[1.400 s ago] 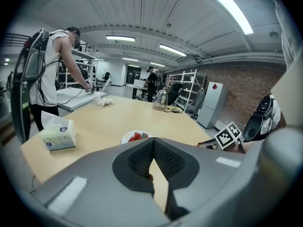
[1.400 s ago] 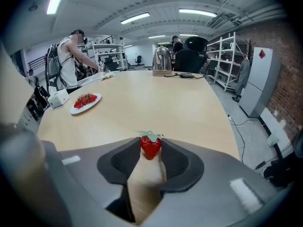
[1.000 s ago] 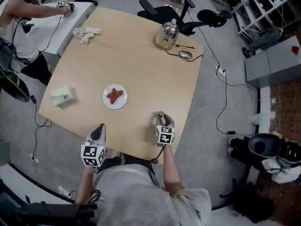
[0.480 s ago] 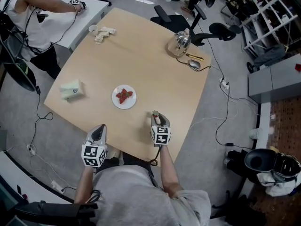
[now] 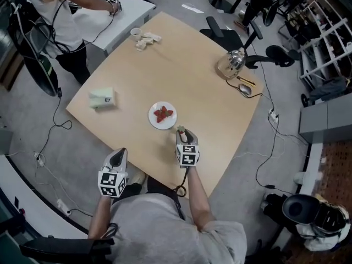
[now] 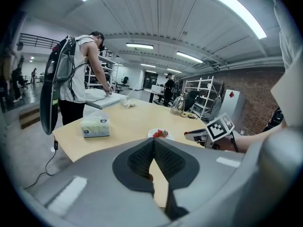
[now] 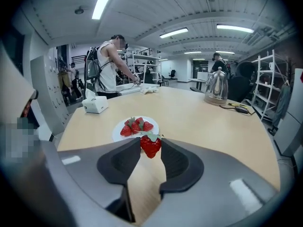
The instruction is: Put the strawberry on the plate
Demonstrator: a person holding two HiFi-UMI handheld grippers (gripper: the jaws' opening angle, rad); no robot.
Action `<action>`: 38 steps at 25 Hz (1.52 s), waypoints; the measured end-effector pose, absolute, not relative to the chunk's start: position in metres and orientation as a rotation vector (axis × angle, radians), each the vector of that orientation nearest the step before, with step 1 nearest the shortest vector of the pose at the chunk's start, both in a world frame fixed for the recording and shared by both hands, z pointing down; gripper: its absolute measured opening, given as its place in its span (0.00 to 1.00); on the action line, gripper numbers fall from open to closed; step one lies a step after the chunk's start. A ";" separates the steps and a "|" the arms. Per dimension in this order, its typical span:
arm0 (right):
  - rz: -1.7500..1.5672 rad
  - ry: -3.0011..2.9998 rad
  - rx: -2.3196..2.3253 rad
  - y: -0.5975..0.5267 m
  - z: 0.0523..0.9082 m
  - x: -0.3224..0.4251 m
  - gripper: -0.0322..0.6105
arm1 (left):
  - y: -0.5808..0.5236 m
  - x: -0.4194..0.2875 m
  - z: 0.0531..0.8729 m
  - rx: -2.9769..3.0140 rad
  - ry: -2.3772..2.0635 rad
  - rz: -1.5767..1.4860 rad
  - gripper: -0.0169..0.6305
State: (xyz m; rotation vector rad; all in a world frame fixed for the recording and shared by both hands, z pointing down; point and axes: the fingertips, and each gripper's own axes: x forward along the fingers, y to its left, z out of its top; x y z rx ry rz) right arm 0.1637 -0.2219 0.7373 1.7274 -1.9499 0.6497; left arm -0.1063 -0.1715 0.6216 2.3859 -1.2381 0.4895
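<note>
Right gripper: fingers clamped on the glossy red strawberry, in the air just short of the round white plate, which holds other strawberries. Left gripper: fingers together, empty. Remaining: carry it over the plate and release.

Strawberry: red, green leaves on top, pointed end down, pinched betw. the pads of my R tongs. Plate: small, round, white, lying flat just ahead of the R tongs' tips and a bit to their left, well ahead and to the right of my L tongs. A few more red berries sit clustered at its middle.
</note>
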 end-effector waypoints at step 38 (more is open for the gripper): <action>0.633 -1.972 1.447 -0.285 0.794 0.103 0.27 | -0.163 -0.176 0.640 2.145 -1.450 0.482 0.05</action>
